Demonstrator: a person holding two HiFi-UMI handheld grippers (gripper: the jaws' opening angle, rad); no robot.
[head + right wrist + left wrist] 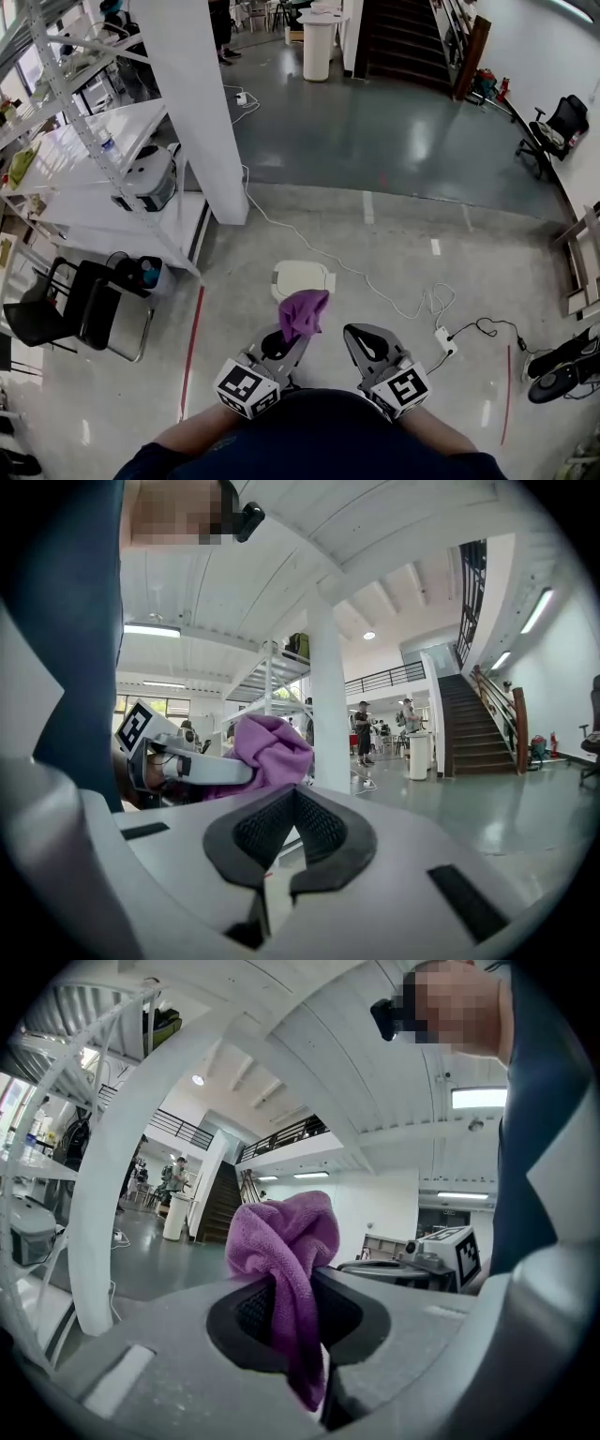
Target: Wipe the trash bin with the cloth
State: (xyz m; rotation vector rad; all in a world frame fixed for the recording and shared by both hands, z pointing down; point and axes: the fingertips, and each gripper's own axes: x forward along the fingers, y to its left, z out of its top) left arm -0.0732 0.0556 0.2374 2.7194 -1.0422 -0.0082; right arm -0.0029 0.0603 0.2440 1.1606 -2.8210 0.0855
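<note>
- Pinched between the dark pads of the left gripper (291,1288): a purple cloth (281,1237), bunched in a lump above the jaws and trailing in a tail below them, with the jaws closed down onto the fabric.
- From the head view, the same cloth (303,314) held up at the tip of the left gripper (284,341), covering the near edge of the trash bin (302,276).
- White trash bin on the grey floor just beyond both grippers, seen from almost straight above: only its top on show, sides hidden. Impossible to tell whether cloth and bin touch.
- Right gripper (292,808) pressed together at the pad tips, with nothing between them but the hollow in the pads themselves.
- In the head view, right gripper (367,341) just beside the left one and apart from the cloth.
- Left of centre in the right gripper view: the left gripper (187,766) with the cloth (272,747) bulging from it. No sight of the bin in either gripper view.
- Hands hidden behind the marker cubes; forearms and dark sleeves cut off by the bottom edge of the head view.
- Right of the bin, a white cable (375,284) snaking over the floor to a power strip (444,339).
- Behind the bin, a white pillar (202,103); at the left, a white shelving rack (94,150), cropped by the frame, with a black chair (70,305) below it.
</note>
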